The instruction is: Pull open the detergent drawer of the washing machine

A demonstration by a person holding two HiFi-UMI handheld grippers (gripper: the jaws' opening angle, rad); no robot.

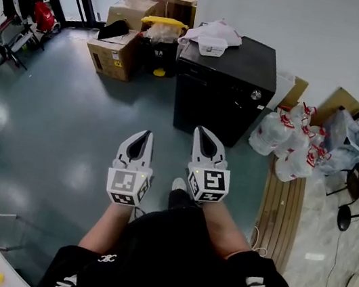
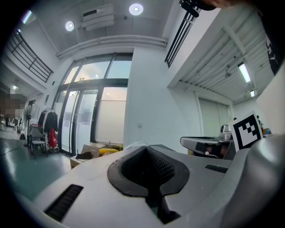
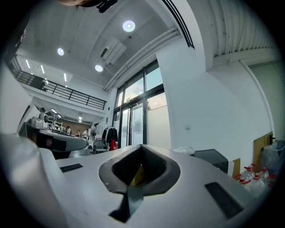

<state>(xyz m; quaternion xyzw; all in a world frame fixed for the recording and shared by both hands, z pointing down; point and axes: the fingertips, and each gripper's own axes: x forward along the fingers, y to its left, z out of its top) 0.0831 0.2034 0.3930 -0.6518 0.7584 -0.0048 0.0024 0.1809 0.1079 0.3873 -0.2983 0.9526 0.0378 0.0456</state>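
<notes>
Left hand-held gripper (image 1: pixel 143 135) and right hand-held gripper (image 1: pixel 204 135) are both closed on nothing, near the black washing machine (image 1: pixel 236 74).

The left gripper (image 1: pixel 143 137) and right gripper (image 1: pixel 206 134) have smooth, matt pale-grey plastic shells, and black ribbed, rubbery-looking pads (image 2: pixel 165 169) line their fingers. Below the fingers the grey-green floor (image 1: pixel 53 117) is polished and glossy, with lamp glare on it. Just ahead of the fingertips, the black box-shaped washing machine (image 1: pixel 237 70) looks matt on top. Further ahead and to the left are dull brown cardboard boxes (image 1: pixel 116 53). Right of the fingers lie pale slatted wooden boards (image 1: pixel 284 213) and shiny, crinkled clear plastic bags (image 1: pixel 290 142).
</notes>
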